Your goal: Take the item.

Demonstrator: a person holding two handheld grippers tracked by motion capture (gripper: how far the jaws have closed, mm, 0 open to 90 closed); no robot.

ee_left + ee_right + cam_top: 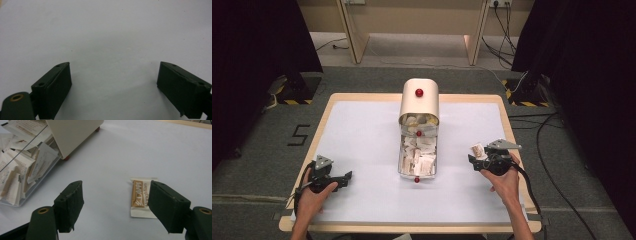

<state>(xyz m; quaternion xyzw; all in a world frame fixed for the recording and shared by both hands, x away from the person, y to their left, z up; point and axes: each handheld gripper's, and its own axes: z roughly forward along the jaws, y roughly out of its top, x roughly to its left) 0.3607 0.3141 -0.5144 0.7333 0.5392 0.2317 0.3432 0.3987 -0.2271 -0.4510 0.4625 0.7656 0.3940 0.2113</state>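
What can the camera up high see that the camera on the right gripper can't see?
The high view takes in both hands, the left gripper and the red knob on top of the cream box. The right gripper view shows close detail: brown print on the wrapped packet lying flat on the white table, partly behind one of the open black jaws. Both views share the right gripper, that packet, the table, the cream box and its clear tray full of packets.
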